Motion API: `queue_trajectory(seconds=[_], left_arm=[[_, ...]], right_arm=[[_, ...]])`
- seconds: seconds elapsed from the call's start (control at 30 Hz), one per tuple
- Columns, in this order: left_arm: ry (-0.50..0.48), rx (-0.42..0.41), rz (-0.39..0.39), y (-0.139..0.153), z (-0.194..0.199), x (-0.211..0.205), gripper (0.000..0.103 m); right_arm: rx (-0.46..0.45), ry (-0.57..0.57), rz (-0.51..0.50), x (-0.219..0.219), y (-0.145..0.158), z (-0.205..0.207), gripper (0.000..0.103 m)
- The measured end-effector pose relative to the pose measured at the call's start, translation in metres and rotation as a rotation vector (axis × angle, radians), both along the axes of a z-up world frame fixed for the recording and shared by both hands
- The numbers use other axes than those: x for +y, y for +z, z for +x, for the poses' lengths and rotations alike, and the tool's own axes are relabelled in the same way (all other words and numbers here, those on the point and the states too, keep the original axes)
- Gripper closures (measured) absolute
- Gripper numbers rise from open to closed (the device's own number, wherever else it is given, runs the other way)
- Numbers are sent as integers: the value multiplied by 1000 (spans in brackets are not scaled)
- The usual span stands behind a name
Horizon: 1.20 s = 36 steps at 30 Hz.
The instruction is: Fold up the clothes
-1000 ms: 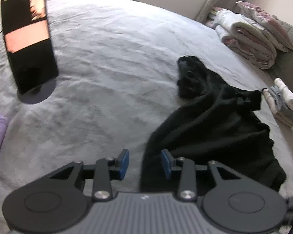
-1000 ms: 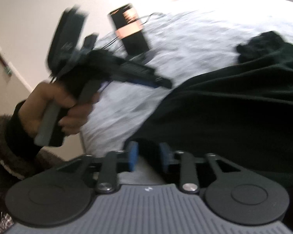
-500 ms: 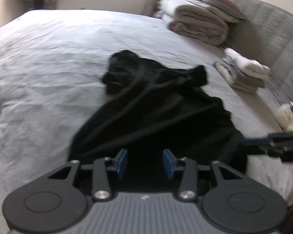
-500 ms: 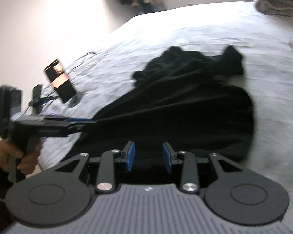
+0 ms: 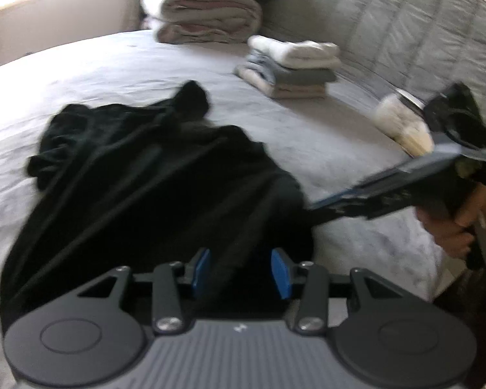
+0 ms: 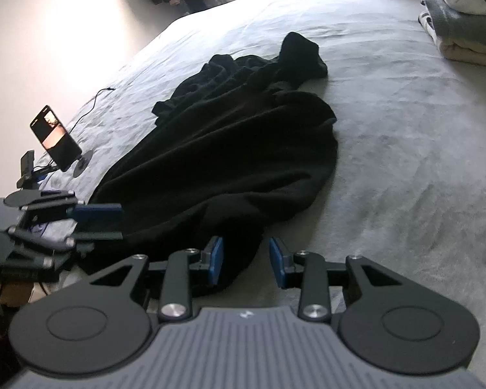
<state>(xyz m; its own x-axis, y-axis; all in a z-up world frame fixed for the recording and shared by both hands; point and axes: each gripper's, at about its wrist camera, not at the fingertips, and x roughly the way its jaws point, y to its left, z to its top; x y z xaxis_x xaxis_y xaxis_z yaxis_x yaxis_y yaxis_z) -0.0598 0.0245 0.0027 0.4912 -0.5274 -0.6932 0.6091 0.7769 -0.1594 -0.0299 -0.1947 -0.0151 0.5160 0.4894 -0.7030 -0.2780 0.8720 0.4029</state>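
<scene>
Cloth like this black garment (image 6: 230,149) looks soft and limp, fairly light, likely to sag and bunch wherever it is lifted, so I would judge the near hem corners the best places to take hold. At the far left a phone (image 6: 55,137) stands on its little stand on the grey bed (image 6: 405,149). Just right of it the left gripper (image 6: 95,222) hovers at the garment's near left edge; its jaws have just been opening and stand apart, with dark cloth seen between them but not pinched. The garment lies crumpled across the middle of the bed, running from the near edge away to a rumpled far end, with long ridged creases and one sleeve or corner flopped rightward. The right gripper (image 6: 246,261) sits at the near right tip of the hem, jaws apart, the cloth loose between them. Farther right, a pile of folded clothes (image 6: 466,16) waits.
</scene>
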Motion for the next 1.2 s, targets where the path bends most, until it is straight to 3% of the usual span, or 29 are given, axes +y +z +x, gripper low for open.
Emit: queue_trajectory(seconds=[0.1, 0.2, 0.53, 0.67, 0.83, 1.13, 1.17, 1.2], left_arm=[[-29, -11, 25, -5, 1, -17, 60], [-31, -1, 37, -9, 5, -27, 60], [10, 19, -22, 3, 16, -14, 56], [94, 64, -19, 6, 17, 6, 55], [236, 132, -21, 11, -10, 47, 54], [626, 242, -201, 6, -66, 170, 50], [654, 258, -229, 3, -71, 180, 50], [681, 274, -257, 0, -75, 190, 50]], right_arm=[[-5, -7, -21, 4, -6, 4, 71], [13, -2, -22, 6, -14, 7, 98], [21, -159, -55, -23, 31, -38, 98], [22, -247, -52, -36, 37, -74, 98], [73, -365, 26, -51, 13, -113, 98], [100, -489, 85, -76, -11, -145, 94], [88, -501, 73, -78, -10, -146, 87], [78, -507, 69, -80, -9, -148, 87]])
